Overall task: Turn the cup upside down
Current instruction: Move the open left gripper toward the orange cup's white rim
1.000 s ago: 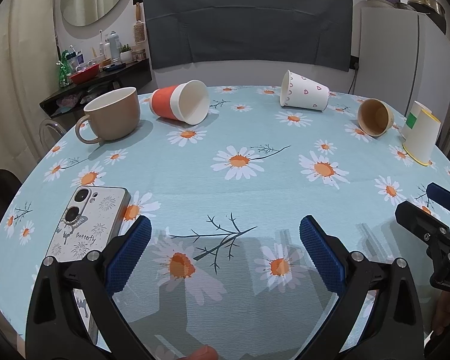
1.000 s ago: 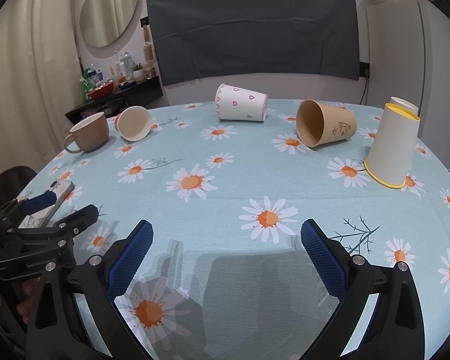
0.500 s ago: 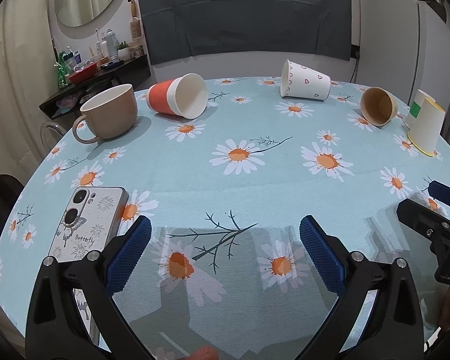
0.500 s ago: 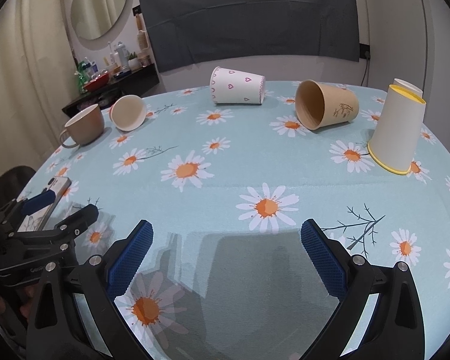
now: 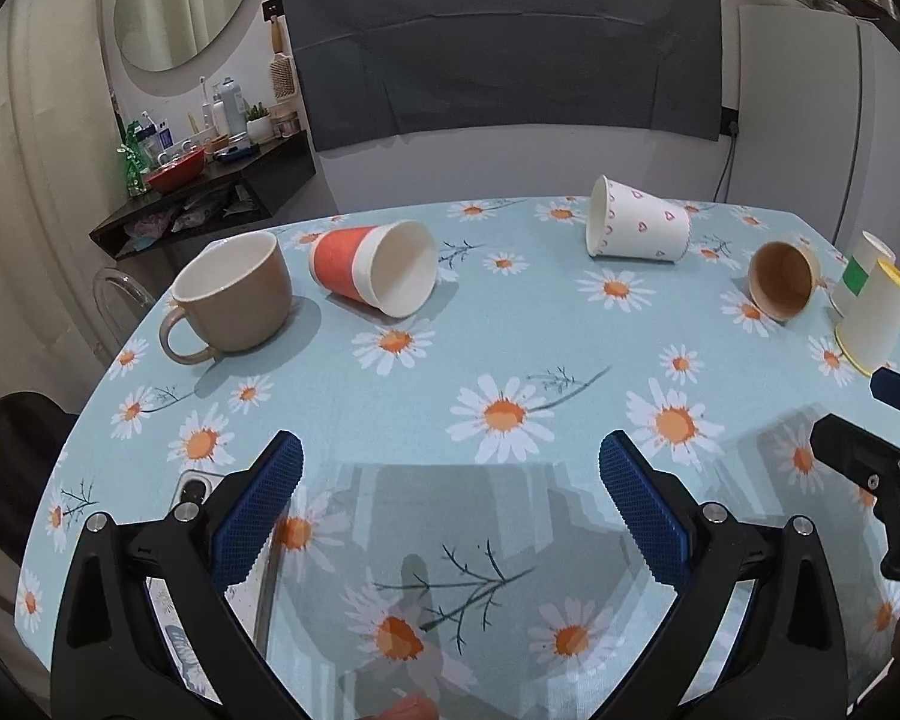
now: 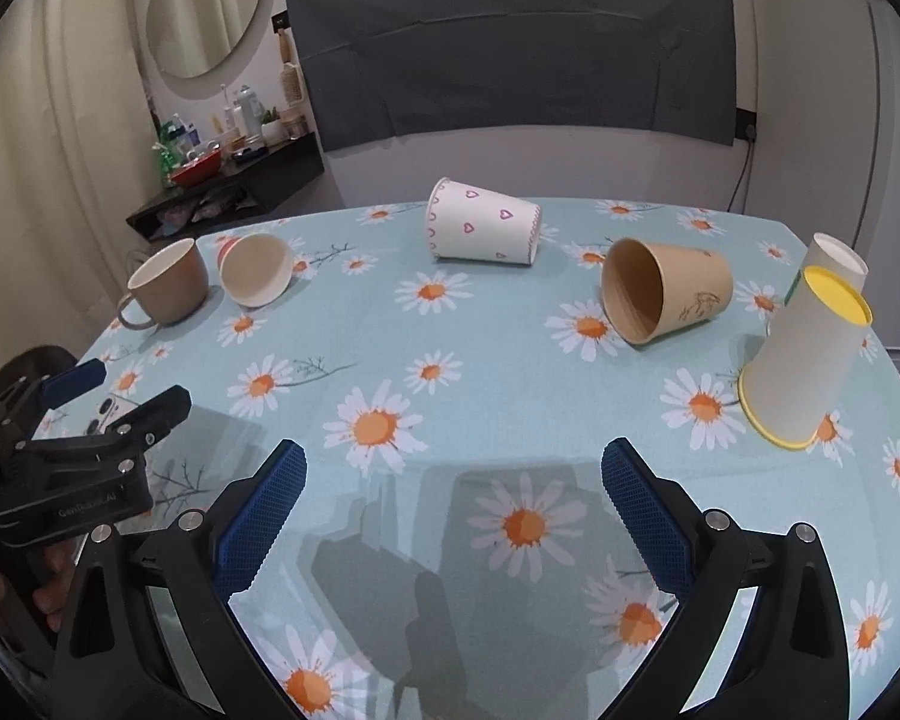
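On the round daisy-print table an orange-and-white paper cup, a white cup with pink hearts and a brown paper cup lie on their sides. A yellow-rimmed white cup stands upside down at the right, with another white cup behind it. A beige mug stands upright at the left. My left gripper and right gripper are open and empty above the near table.
A phone lies on the table under the left gripper. A dark side shelf with bottles and a red bowl stands at the far left. A white fridge is at the far right, a dark chair at the left.
Both grippers have risen and moved forward over the table. The phone has slid mostly under the left gripper's fingers. The cups have not moved.
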Available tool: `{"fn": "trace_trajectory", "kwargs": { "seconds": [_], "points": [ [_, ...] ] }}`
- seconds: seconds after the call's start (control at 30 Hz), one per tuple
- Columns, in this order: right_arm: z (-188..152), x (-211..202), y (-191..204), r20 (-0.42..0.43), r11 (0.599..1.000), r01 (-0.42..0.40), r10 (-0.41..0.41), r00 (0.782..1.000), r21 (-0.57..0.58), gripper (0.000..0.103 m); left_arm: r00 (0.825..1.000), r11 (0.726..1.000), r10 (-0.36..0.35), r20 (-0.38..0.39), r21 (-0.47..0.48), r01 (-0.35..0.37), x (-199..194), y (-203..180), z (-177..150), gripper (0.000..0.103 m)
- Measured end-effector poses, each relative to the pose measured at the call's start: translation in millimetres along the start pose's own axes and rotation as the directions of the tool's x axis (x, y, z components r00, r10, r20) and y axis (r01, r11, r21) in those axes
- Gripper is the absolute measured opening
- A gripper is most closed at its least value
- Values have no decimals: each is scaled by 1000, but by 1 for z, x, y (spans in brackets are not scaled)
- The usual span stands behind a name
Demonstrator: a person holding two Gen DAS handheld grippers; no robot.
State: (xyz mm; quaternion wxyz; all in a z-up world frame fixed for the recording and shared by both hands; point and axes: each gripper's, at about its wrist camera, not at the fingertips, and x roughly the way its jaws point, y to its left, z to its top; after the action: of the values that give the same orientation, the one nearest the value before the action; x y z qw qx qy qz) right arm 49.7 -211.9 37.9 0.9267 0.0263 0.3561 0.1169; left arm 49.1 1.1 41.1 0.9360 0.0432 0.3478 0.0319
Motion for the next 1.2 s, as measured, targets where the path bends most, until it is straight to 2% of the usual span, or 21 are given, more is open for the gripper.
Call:
{"fn": "trace_trajectory", "kwargs": {
  "seconds": [0.17,0.27,0.47,0.57,0.7,0.9,0.93,1.07,1.17,1.2],
  "points": [
    [22,2,10,17,1000,-22,22,1000,-23,95,999,999,39,-9,-19,-39,8,7,30,97],
    [36,5,16,31,999,-13,15,999,-40,95,999,998,42,-35,-41,-43,19,12,45,97],
    [57,20,24,36,995,22,-19,999,-92,95,993,994,94,-73,-52,-98,47,22,69,97],
    [61,33,24,42,991,56,-51,998,-123,95,988,992,102,-114,-61,-110,68,27,77,97],
    [61,53,23,25,989,63,-60,998,-135,95,980,989,121,-160,-68,-133,98,33,83,97],
    [55,81,15,-21,992,53,-56,998,-113,95,974,983,135,-179,-97,-155,128,46,85,96],
    [54,84,13,-29,992,54,-58,998,-110,95,974,983,138,-178,-98,-158,132,47,85,95],
    [51,93,8,-61,994,47,-53,997,-95,95,975,985,111,-192,-112,-134,144,49,84,74],
    [49,95,6,-76,995,43,-50,996,-89,95,976,988,99,-196,-100,-120,151,48,83,50],
    [49,95,5,-78,995,42,-48,996,-86,95,975,988,99,-198,-95,-120,153,48,82,45]
  ]
}}
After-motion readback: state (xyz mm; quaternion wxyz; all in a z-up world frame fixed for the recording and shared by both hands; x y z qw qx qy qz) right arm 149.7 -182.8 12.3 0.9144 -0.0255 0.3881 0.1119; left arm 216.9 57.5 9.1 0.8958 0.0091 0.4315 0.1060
